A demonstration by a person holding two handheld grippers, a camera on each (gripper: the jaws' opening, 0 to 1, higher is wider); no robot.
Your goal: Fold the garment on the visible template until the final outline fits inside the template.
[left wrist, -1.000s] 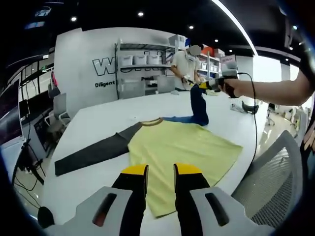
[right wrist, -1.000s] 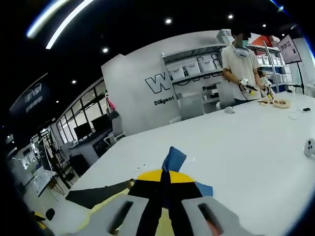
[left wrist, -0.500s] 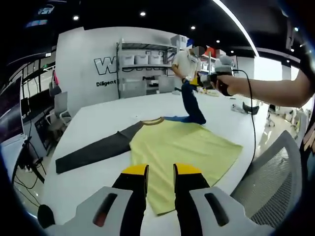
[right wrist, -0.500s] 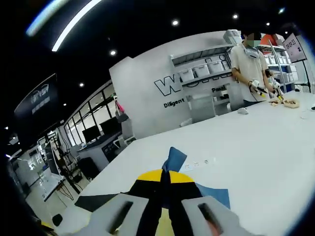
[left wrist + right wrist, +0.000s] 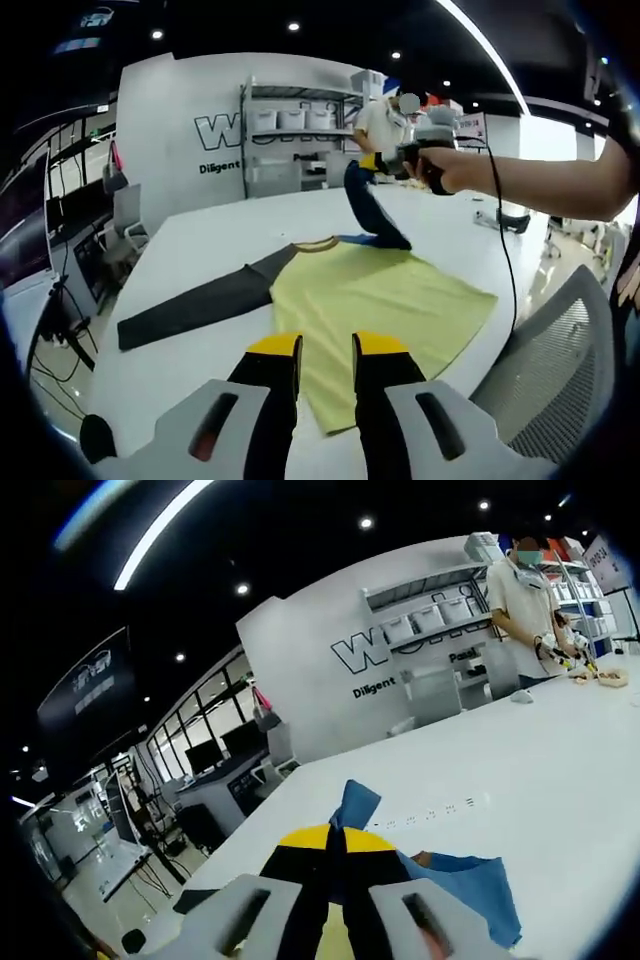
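While the garment (image 5: 375,300) lies mostly flat on the white table (image 5: 200,240), yellow body spread and dark grey sleeve (image 5: 195,305) stretched straight out, its blue sleeve (image 5: 365,205) is lifted off the surface. Right gripper (image 5: 385,162), seen in the left gripper view held in a hand (image 5: 445,170), is clamped on that blue sleeve (image 5: 352,802), jaws closed with cloth sticking out past the tips. Left gripper (image 5: 325,345) hovers above the shirt hem, jaws parted, holding nothing. A person stands at the far shelves (image 5: 290,140).
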